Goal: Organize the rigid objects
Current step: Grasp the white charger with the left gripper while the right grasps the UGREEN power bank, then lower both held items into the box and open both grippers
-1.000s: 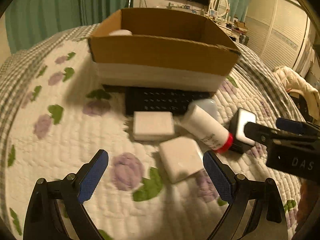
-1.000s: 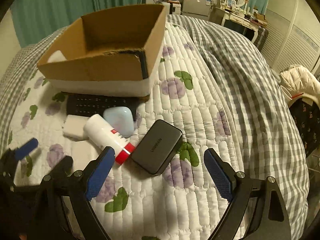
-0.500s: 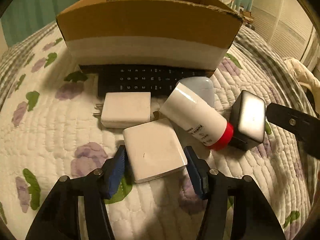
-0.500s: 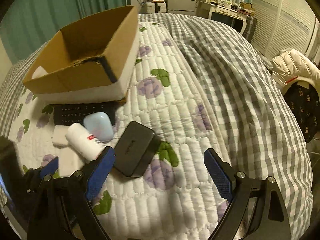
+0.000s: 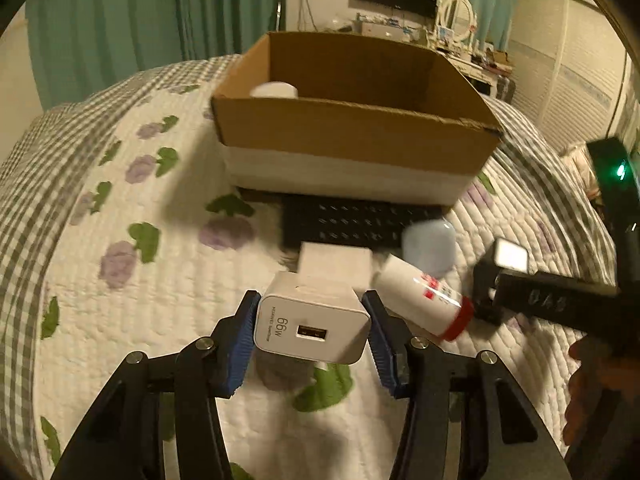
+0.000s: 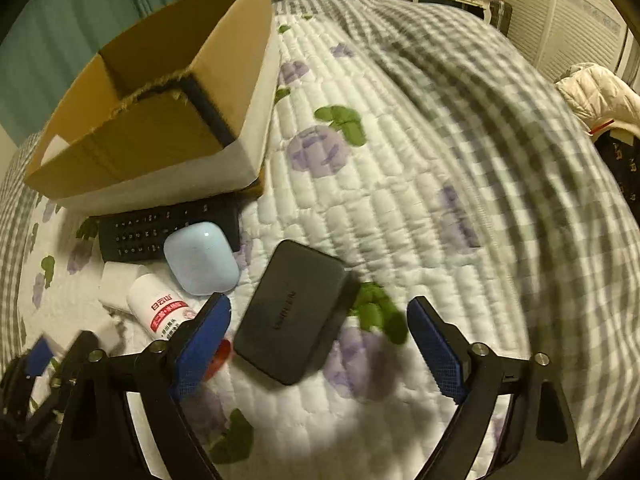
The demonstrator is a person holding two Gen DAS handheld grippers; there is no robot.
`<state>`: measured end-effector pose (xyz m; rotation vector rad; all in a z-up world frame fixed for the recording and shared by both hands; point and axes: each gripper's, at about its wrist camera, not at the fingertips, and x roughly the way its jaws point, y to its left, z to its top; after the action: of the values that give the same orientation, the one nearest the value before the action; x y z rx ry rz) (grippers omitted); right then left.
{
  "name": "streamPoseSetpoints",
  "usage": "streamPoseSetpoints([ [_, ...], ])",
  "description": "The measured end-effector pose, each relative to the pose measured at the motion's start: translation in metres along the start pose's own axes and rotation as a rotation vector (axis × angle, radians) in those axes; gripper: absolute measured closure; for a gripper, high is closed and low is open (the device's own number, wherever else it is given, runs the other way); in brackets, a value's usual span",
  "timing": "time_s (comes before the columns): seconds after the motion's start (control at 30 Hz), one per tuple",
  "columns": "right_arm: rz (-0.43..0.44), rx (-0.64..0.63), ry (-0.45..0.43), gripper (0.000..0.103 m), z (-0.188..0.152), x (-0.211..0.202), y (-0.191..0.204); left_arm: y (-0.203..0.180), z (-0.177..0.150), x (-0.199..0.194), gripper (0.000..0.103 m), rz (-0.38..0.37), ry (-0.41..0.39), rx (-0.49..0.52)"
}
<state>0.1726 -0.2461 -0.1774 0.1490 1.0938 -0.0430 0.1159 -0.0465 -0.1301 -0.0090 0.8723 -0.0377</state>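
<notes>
My left gripper (image 5: 310, 330) is shut on a white 66W charger (image 5: 312, 320) and holds it lifted above the quilt, in front of the cardboard box (image 5: 352, 132). A white object (image 5: 274, 90) lies inside the box. On the quilt remain a second white charger (image 5: 334, 262), a white bottle with a red cap (image 5: 422, 300), a pale blue case (image 6: 200, 258), a black remote (image 6: 160, 228) and a black power bank (image 6: 290, 310). My right gripper (image 6: 320, 344) is open, with the power bank between its fingers' reach.
The box (image 6: 160, 92) stands on a floral quilt (image 6: 380, 200) over a checked blanket (image 6: 520, 100). A white jacket (image 6: 596, 92) lies off the bed's right side. Green curtains (image 5: 120, 28) hang behind.
My left gripper closed on the near white charger and lifted it off the quilt. My right gripper moved closer to the black power bank, still open.
</notes>
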Motion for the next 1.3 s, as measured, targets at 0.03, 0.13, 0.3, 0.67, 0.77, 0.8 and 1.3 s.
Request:
streamPoseSetpoints([
  [0.03, 0.001, -0.006, 0.005, 0.018, 0.0, 0.003, 0.002, 0.002, 0.002, -0.001, 0.051, 0.008, -0.004, -0.001],
  [0.13, -0.037, -0.038, 0.018, 0.027, -0.002, 0.013, 0.013, 0.009, 0.004, 0.001, 0.051, 0.022, -0.005, -0.017],
  [0.3, -0.068, -0.074, -0.004, 0.045, -0.005, 0.015, 0.017, 0.012, 0.008, 0.001, 0.051, 0.031, -0.011, -0.016],
  [0.67, -0.031, -0.135, -0.119, 0.061, -0.02, -0.039, 0.01, -0.005, 0.007, -0.024, 0.051, 0.012, -0.025, 0.028],
  [0.77, -0.033, -0.151, -0.165, 0.062, -0.024, -0.058, 0.01, -0.006, 0.012, -0.038, 0.051, 0.012, -0.044, 0.035],
  [0.8, -0.022, -0.144, -0.19, 0.062, -0.022, -0.067, 0.009, -0.007, 0.015, -0.043, 0.051, 0.01, -0.054, 0.037],
  [1.3, 0.114, -0.22, -0.479, 0.062, 0.067, -0.178, 0.058, -0.009, 0.122, -0.075, 0.051, -0.102, -0.209, 0.065],
])
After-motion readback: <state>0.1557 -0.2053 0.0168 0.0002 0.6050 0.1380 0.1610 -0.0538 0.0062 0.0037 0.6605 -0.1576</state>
